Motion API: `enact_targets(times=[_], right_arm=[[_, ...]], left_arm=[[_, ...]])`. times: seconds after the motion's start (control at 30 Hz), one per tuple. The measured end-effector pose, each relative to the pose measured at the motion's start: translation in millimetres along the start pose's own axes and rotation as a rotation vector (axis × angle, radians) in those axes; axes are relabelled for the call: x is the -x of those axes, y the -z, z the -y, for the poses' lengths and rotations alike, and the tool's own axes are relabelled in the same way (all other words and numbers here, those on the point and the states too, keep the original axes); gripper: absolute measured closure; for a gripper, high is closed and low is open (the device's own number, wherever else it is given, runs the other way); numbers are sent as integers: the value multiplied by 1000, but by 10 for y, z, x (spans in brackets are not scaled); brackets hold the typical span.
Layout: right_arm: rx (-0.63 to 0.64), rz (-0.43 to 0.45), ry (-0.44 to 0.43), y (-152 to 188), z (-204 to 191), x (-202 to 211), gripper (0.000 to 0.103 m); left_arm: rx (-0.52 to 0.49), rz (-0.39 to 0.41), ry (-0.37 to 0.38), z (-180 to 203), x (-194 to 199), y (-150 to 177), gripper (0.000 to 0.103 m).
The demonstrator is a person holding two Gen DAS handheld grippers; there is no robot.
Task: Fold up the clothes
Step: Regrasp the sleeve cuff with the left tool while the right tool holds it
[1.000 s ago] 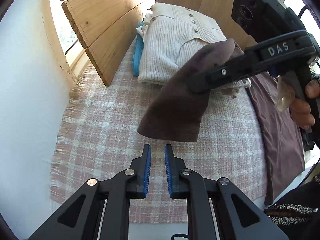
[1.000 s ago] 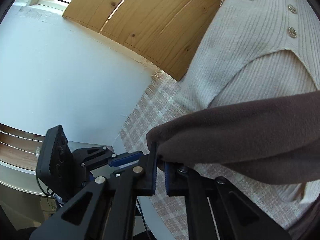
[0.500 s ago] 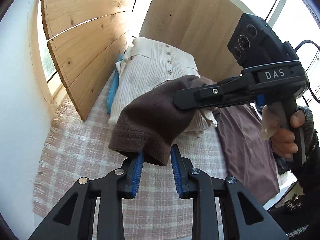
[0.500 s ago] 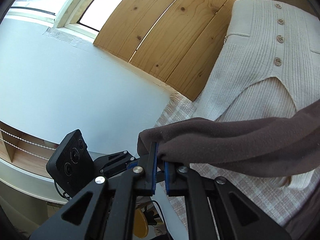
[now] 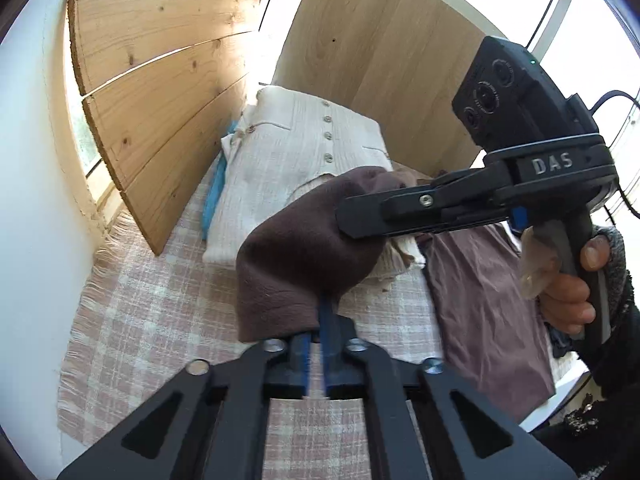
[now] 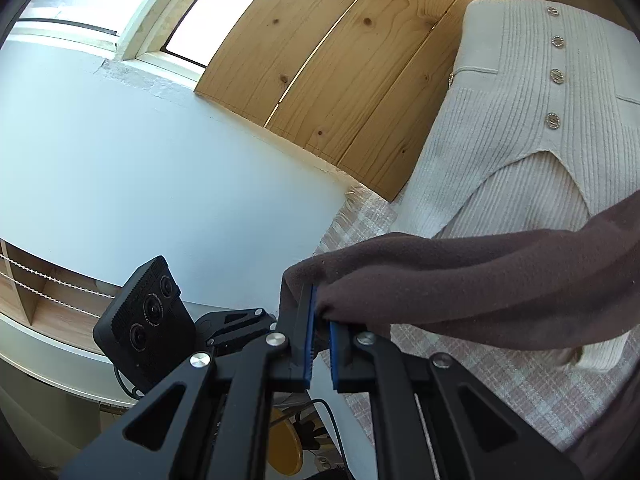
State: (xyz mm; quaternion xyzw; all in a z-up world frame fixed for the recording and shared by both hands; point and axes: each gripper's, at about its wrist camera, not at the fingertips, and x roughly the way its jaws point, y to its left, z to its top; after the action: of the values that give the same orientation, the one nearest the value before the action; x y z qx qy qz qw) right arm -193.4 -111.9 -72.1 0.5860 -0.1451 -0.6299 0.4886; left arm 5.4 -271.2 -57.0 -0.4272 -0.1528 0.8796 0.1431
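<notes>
A brown garment's sleeve (image 5: pixel 296 264) hangs in the air over the checked cloth (image 5: pixel 160 320). My right gripper (image 5: pixel 345 220) comes in from the right, shut on the sleeve's upper fold. My left gripper (image 5: pixel 317 332) is shut on the sleeve's lower hem, blue pads close together with brown fabric between them. In the right wrist view the sleeve (image 6: pixel 460 276) runs off to the right from my right gripper (image 6: pixel 322 314), and the left gripper (image 6: pixel 256 320) sits just beside it at the left. The rest of the brown garment (image 5: pixel 488 300) lies flat at the right.
A folded cream knitted cardigan (image 5: pixel 304 160) with buttons lies on a stack at the back, a blue item (image 5: pixel 214 196) under it. Wooden boards (image 5: pixel 160 100) lean on the left and behind. A hand (image 5: pixel 572 288) holds the right gripper's handle. The table's edge is at the right.
The right gripper lifted the sleeve and brought it toward me. My left gripper went from open to shut on the sleeve's hem.
</notes>
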Motion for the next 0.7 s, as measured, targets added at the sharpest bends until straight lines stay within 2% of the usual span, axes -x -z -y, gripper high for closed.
enact_targets(times=[0.07, 0.1, 0.17, 0.23, 0.27, 0.43, 0.47, 0.57, 0.63, 0.7], right_arm=[[-12, -11, -6, -20, 34, 7, 90], [-23, -18, -11, -32, 65, 16, 81], [-41, -14, -30, -50, 117, 69, 71], [-52, -11, -75, -47, 171, 178, 69], [-48, -9, -89, -30, 196, 266, 64], [-29, 28, -92, 106, 436, 755, 63], [-38, 52, -71, 138, 527, 884, 64], [-95, 146, 99, 217, 948, 1324, 64], [-165, 198, 222, 233, 1287, 1590, 64], [-249, 223, 293, 187, 1642, 1776, 64]], left_arm=[[-36, 7, 77, 87, 131, -55, 101], [-52, 8, 90, 112, 219, -101, 101], [-48, 19, 102, 68, 416, -213, 101], [-24, 35, 107, -27, 624, -337, 101], [-11, 43, 107, -81, 723, -393, 101], [-8, 17, 31, -240, 904, -370, 101], [-4, 5, 26, -257, 890, -330, 101], [3, -17, 29, -263, 813, -171, 101], [-2, -29, 11, -237, 765, -77, 101], [-21, -47, 2, -176, 713, -9, 101]])
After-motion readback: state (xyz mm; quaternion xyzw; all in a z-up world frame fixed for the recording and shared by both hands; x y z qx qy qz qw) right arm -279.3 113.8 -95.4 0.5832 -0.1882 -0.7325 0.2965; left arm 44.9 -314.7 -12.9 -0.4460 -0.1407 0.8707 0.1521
